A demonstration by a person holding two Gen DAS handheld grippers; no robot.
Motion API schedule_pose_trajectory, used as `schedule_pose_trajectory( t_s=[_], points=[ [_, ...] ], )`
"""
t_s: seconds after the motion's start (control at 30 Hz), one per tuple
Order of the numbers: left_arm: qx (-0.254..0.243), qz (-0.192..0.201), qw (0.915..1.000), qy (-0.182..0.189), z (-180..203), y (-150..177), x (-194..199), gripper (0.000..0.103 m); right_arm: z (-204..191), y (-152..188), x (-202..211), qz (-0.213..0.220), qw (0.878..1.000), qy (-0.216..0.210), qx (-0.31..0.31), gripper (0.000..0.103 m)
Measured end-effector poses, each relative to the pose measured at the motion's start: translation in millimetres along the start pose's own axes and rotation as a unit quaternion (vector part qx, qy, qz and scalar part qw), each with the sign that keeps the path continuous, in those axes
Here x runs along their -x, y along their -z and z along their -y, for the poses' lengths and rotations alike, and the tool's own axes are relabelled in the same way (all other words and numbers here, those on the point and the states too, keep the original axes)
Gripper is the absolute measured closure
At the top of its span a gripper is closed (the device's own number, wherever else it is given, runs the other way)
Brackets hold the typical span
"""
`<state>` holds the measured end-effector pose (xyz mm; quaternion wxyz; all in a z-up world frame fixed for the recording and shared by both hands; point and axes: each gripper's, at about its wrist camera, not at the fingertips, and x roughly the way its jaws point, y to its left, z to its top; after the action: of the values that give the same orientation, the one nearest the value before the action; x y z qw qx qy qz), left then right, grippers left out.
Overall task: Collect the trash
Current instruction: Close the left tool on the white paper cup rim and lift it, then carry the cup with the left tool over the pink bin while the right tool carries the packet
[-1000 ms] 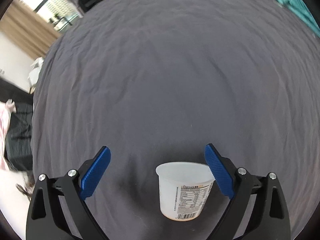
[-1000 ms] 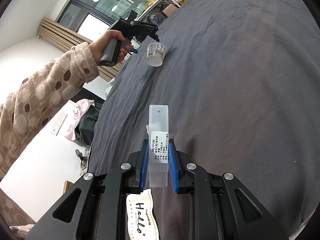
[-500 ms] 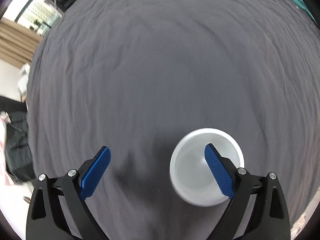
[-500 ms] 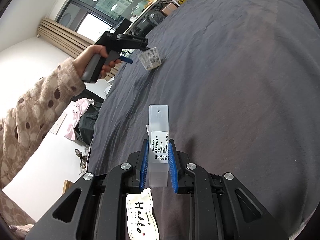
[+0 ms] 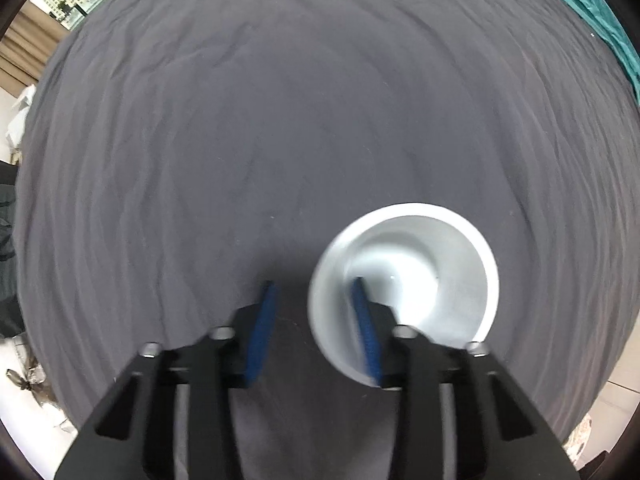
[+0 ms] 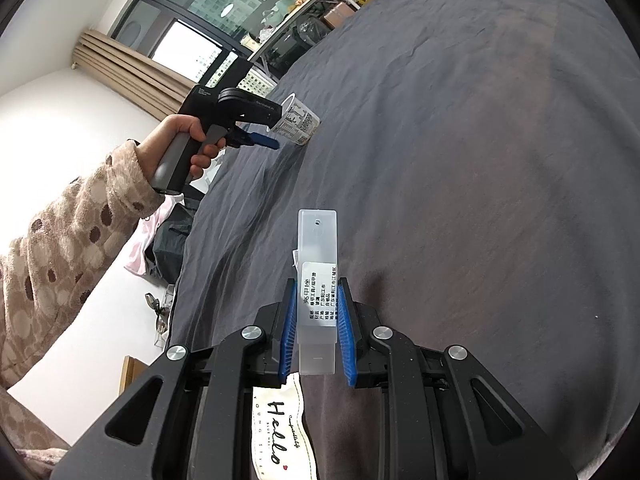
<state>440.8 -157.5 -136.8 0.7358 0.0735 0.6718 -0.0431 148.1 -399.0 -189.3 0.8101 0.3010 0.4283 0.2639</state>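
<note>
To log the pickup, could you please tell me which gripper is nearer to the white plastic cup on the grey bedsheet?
Left. The left gripper straddles the white plastic cup's rim; the right gripper stays far away.

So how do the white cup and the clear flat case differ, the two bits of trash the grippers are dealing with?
The cup is round, open-topped and opaque white; the case is a flat, see-through rectangle. The cup stands on the dark bedsheet, while the case is up in the air. The right gripper pinches the case on both sides; the left gripper, which has just been closing, has one finger inside the cup and one outside. Both carry printed labels.
</note>
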Motion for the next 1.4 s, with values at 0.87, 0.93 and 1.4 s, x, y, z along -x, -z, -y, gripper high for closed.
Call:
schedule_pose_trajectory(
  t_s=[0.87,0.93,1.4],
  points=[
    [-0.099,0.178,0.9789,-0.017,35.5,84.9,73.2,0.099,-0.9,-3.8,8.7,0.024,1.0,0.006,0.006,0.085],
    [-0.104,0.197,0.9747,-0.015,29.4,101.1,84.1,0.099,-2.0,-2.1,10.1,0.026,1.0,0.006,0.006,0.085],
    [-0.08,0.282,0.9559,0.015,-13.2,209.3,158.7,0.099,-20.4,1.8,20.2,0.025,0.999,0.023,0.016,0.085]
  ],
)
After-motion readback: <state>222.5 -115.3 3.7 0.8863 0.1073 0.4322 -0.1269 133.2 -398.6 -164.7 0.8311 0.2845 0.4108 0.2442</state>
